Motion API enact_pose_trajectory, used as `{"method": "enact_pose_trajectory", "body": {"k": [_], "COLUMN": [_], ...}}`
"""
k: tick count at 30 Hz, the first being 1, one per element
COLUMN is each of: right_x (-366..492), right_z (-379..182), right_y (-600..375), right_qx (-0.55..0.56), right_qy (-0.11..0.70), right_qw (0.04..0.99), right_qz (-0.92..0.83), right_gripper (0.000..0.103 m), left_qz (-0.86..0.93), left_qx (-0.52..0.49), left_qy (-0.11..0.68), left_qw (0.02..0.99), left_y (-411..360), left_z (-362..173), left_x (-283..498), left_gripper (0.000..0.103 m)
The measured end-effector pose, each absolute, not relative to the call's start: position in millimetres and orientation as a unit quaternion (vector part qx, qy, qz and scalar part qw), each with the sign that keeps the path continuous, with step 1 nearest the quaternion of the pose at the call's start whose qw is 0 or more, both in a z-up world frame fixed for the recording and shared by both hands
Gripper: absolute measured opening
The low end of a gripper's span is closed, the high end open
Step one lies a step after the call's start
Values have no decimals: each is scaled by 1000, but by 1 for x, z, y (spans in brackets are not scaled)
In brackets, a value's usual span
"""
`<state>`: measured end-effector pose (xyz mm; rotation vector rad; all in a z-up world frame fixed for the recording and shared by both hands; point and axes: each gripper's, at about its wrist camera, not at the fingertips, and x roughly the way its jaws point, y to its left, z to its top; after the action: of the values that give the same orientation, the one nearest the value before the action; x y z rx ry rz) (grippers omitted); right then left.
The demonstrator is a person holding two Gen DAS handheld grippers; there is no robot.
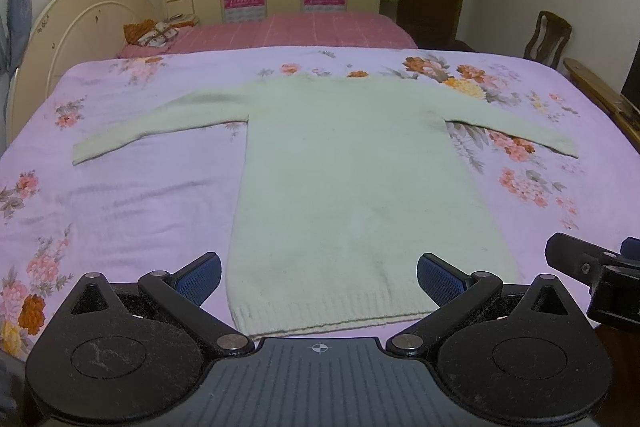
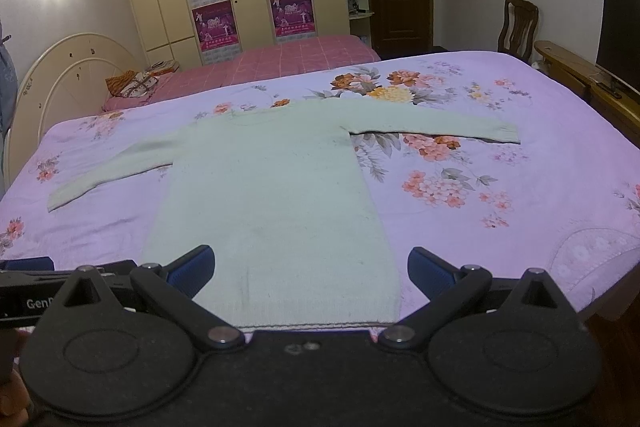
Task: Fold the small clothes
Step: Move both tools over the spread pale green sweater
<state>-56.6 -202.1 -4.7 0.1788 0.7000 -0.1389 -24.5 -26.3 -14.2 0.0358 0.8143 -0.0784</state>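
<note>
pale green knit, the sweater (image 1: 352,187) lies flat on the bed (image 1: 132,195), sleeves spread, soft, light and floppy, so with my left fingers (image 1: 319,279) and right fingers (image 2: 310,271) wide open and empty i'd pinch its ribbed hem corners.

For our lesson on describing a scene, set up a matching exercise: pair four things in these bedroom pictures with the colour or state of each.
Column 1:
1. sweater
2. floral bedsheet
3. far bed's cover
4. left hand-held gripper

Column 2:
A. pink checked
B. open, holding nothing
C. pale green, laid flat with sleeves spread
D. lilac with flower print

Pairs: 1-C, 2-D, 3-A, 4-B
</note>
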Motion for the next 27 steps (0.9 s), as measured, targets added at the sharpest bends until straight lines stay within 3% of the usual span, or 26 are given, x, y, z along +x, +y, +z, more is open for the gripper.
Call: {"method": "enact_pose_trajectory", "body": {"k": [13,27], "right_x": [-30,46], "right_z": [-7,-29], "right_y": [-221,-301], "right_qx": [86,108], "right_qy": [334,319], "right_qw": [935,932], "right_qz": [-87,-130], "right_gripper": [102,101], "left_qz": [-32,-54], "left_qx": [3,-3], "left_qy": [397,410], "left_qw": [917,911], "left_y": [-30,-80], "left_z": [-24,-50], "left_x": [26,137], "left_gripper": [103,103]}}
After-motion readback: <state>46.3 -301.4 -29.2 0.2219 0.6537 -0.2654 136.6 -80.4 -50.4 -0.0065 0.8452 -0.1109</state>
